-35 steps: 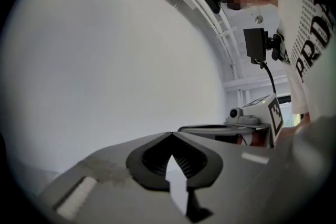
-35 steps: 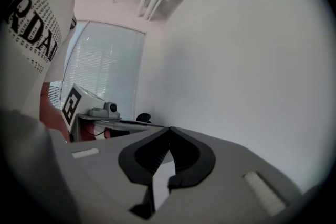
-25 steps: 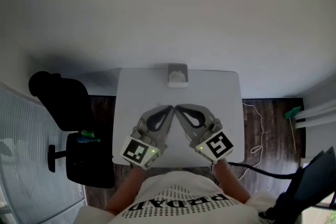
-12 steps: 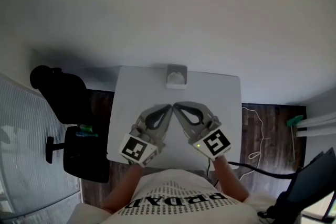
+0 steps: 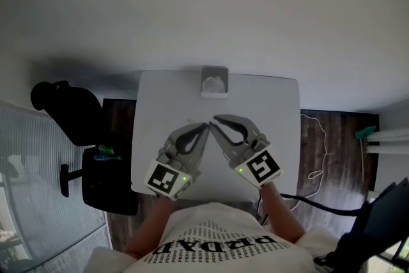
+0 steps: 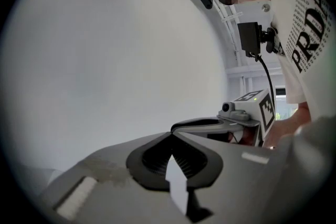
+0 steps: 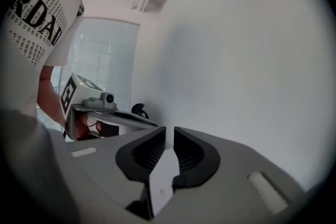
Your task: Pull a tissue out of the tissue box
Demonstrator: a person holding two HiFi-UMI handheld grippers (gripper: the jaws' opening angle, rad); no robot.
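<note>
The tissue box (image 5: 215,81) stands at the far middle edge of the white table (image 5: 281,112), with a white tissue showing in its top. Both grippers hover side by side over the table's middle, well short of the box, with their tips close together. My left gripper (image 5: 206,128) is shut and empty; in the left gripper view its jaws (image 6: 171,134) meet. My right gripper (image 5: 214,119) has its jaws opening; the right gripper view shows a narrow gap (image 7: 169,131) with nothing in it. The box is hidden in both gripper views.
A black office chair (image 5: 70,118) stands left of the table, with a green item (image 5: 105,151) on its seat. A cable (image 5: 319,156) lies on the dark wooden floor to the right. A plain white wall rises behind the table.
Both grippers have sunk a little towards the table top, still side by side. The tissue box has not moved.
</note>
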